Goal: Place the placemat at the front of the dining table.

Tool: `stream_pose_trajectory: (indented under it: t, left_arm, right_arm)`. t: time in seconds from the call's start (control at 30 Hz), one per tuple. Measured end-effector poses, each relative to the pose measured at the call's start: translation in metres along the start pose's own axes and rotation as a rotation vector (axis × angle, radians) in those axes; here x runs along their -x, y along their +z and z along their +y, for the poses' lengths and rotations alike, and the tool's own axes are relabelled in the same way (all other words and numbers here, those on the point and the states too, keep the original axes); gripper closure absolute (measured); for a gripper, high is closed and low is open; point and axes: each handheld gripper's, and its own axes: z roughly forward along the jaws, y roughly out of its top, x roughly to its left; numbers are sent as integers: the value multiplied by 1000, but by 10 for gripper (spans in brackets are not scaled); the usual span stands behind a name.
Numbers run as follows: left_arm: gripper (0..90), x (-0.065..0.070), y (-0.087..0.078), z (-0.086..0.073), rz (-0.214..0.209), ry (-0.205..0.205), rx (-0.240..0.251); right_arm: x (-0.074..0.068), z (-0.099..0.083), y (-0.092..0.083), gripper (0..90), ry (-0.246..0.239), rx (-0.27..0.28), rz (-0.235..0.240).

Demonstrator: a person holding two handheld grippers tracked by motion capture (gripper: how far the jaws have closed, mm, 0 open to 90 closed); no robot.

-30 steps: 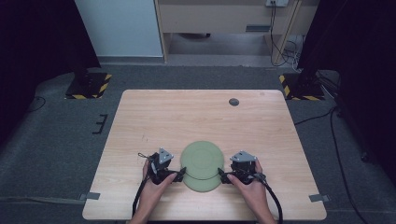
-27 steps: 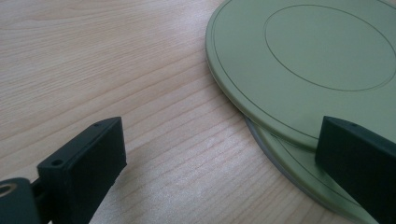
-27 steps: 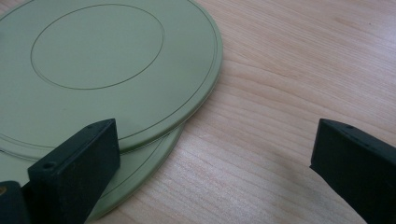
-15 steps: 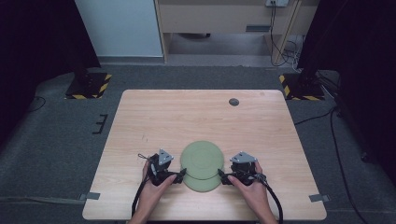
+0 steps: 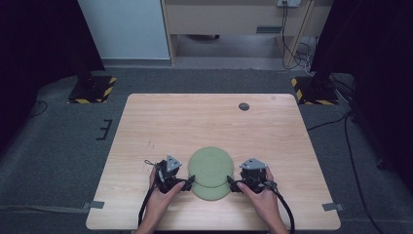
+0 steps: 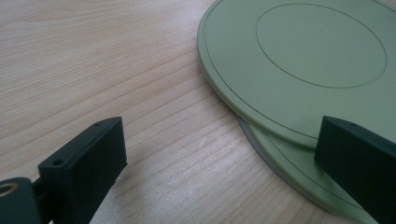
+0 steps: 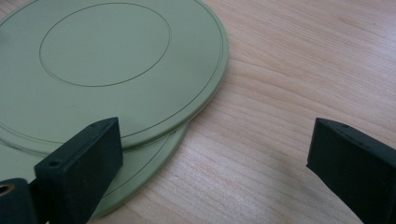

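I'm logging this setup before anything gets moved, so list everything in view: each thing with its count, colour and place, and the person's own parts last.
upper plate: one, green, lying offset on the lower plate, near the table's front edge.
lower plate: one, green, flat on the table, partly covered by the upper plate.
table: one, light wood, centre of the high view.
round insert: one, dark, in the tabletop near its far edge, right of centre.
striped floor bases: two, black and yellow, on the floor beyond the table's far corners.
left hand-held gripper: one, black, open, at the plates' left side.
right hand-held gripper: one, black, open, at the plates' right side.
hands: two, each holding a hand-held gripper at the front edge.
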Motion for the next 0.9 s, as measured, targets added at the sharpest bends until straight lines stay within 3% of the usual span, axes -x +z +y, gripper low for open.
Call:
stream_pose_trajectory:
  t: [0.13, 0.23, 0.33, 0.53, 0.9]
  left_arm:
    - [24, 0, -1, -1, -9, -4, -4]
    - [24, 1, -3, -2, -19, -6, 1]
    - [24, 1, -3, -2, -23, -5, -1]
    - [24, -1, -2, -2, -30, -22, -9]
    - [26, -4, 0, -1, -34, -27, -18]
  right_arm:
    - [0, 0, -3, 58, -16, -8, 13]
    - [2, 3, -8, 50, -50, -55, 26]
    - [7, 9, -14, 48, -25, -45, 65]
    - [16, 18, -13, 40, -46, -76, 47]
    - [26, 68, 0, 66, -42, -119, 114]
